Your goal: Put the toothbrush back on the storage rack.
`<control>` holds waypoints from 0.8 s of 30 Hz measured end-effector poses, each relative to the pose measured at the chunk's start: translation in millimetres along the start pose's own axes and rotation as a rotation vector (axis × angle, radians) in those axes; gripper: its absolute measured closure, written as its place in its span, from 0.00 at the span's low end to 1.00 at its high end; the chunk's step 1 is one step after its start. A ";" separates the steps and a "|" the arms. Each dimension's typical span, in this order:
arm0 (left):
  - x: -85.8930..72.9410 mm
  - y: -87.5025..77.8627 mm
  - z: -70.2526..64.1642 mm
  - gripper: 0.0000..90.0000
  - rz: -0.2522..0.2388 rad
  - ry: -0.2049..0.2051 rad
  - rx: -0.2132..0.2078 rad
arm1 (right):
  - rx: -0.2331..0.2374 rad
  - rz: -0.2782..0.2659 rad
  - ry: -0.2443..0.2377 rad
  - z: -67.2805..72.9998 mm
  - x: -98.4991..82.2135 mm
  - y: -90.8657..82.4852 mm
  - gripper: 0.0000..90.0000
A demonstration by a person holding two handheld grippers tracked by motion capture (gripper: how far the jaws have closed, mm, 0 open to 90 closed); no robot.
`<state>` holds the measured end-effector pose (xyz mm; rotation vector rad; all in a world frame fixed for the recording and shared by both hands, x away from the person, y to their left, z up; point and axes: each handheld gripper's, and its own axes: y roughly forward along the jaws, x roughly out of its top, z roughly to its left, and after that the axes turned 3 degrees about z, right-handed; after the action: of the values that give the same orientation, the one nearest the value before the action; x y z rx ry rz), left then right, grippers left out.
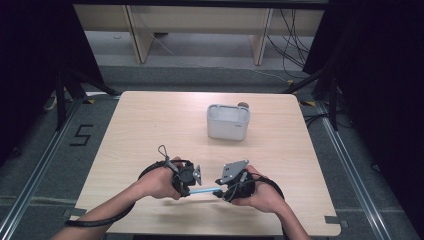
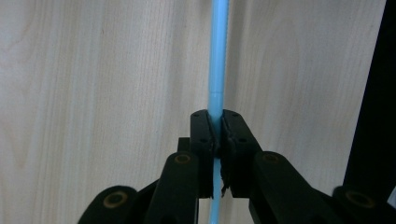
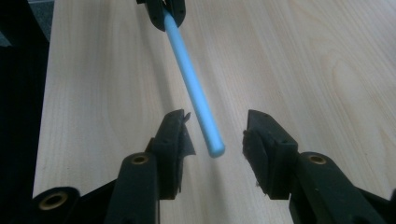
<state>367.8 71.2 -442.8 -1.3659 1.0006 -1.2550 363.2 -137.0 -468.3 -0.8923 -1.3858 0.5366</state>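
A light blue stick (image 1: pixel 204 190) is held level above the near part of the wooden table (image 1: pixel 150 125). My left gripper (image 1: pixel 187 186) is shut on one end of it; in the left gripper view the blue stick (image 2: pixel 217 70) runs straight up from between the closed jaws of that left gripper (image 2: pixel 217 135). My right gripper (image 1: pixel 220 192) is open, its jaws standing either side of the stick's free end. In the right gripper view the blue stick (image 3: pixel 194 86) ends between the spread jaws of the right gripper (image 3: pixel 215 133), touching neither, and the left gripper (image 3: pixel 164 11) grips the far end.
A white rectangular container (image 1: pixel 228 121) stands at the middle back of the table, with a small brown object (image 1: pixel 243 105) behind its far right corner. Dark stands flank the table on both sides. Cables (image 1: pixel 290 40) lie on the floor beyond.
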 end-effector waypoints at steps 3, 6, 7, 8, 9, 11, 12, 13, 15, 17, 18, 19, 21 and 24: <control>1.9 0.6 -0.4 0.92 -0.002 0.009 -0.003 | 0.015 0.004 0.031 1.6 1.2 -1.0 0.69; 3.8 1.0 -1.3 0.92 -0.006 0.018 -0.003 | 0.014 0.000 -0.023 -1.3 3.3 0.1 0.71; 3.8 1.0 -1.3 0.92 -0.006 0.018 -0.003 | 0.030 0.008 -0.004 -0.2 3.3 0.8 0.71; 5.1 0.8 -1.6 0.92 -0.004 0.033 -0.001 | 0.033 0.014 -0.001 0.3 3.5 1.6 0.72; 5.3 0.7 -1.9 0.92 -0.002 0.035 0.000 | 0.028 0.015 -0.019 -0.4 3.8 2.0 0.72; 6.0 0.6 -2.7 0.92 -0.005 0.038 -0.002 | 0.032 0.018 -0.021 -0.2 3.8 3.0 0.72; 6.3 0.5 -3.0 0.92 -0.010 0.038 -0.003 | 0.047 0.020 -0.016 0.3 3.8 4.4 0.73; 6.3 0.5 -3.0 0.92 -0.010 0.038 -0.003 | 0.047 0.020 -0.016 0.3 3.8 4.4 0.73; 7.1 -0.7 -3.1 0.92 -0.010 0.047 -0.003 | 0.059 0.036 0.003 2.9 3.3 6.3 0.76; 7.6 -1.1 -3.4 0.92 -0.011 0.053 -0.002 | 0.067 0.039 -0.002 3.5 3.2 7.9 0.79; 7.6 -1.1 -3.4 0.92 -0.011 0.053 -0.002 | 0.070 0.032 -0.031 1.9 3.6 9.0 0.81; 8.0 -1.5 -3.7 0.92 -0.010 0.057 -0.002 | 0.075 0.033 -0.031 2.0 3.6 9.3 0.84; 8.1 -1.2 -4.8 0.92 -0.007 0.058 -0.011 | 0.088 0.035 -0.040 2.1 3.8 9.8 0.88; 8.1 -1.0 -5.1 0.92 -0.003 0.069 -0.007 | 0.101 0.040 -0.059 3.2 4.2 10.3 0.90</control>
<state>363.7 62.7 -440.6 -1.3380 1.0514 -1.3096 362.6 -127.0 -474.1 -0.8300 -1.3842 0.6624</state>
